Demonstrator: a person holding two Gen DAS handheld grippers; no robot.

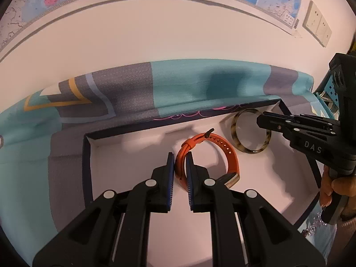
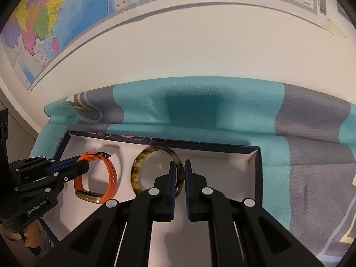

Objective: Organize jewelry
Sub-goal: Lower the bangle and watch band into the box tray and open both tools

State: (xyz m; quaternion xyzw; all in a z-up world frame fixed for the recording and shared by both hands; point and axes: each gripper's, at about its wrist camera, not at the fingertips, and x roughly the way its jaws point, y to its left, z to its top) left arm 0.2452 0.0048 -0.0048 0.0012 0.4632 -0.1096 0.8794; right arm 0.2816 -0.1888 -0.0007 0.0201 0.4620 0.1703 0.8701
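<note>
An orange watch band (image 1: pixel 224 149) with a gold face stands on edge in the white-lined box (image 1: pixel 111 155). My left gripper (image 1: pixel 179 158) is shut on its left side. A tortoiseshell bangle (image 1: pixel 238 131) stands beside it, further right in the box. My right gripper (image 2: pixel 179 169) is shut on the bangle's (image 2: pixel 138 171) right rim. In the right wrist view the left gripper (image 2: pixel 75 164) grips the orange band (image 2: pixel 111 173). In the left wrist view the right gripper (image 1: pixel 264 120) comes in from the right onto the bangle.
The box (image 2: pixel 258 166) has a dark blue rim and moulded white recesses. It lies on a teal and grey patterned cloth (image 1: pixel 178 82). A white wall with a map (image 2: pixel 66 11) stands behind. A wall socket (image 1: pixel 316 24) is at the upper right.
</note>
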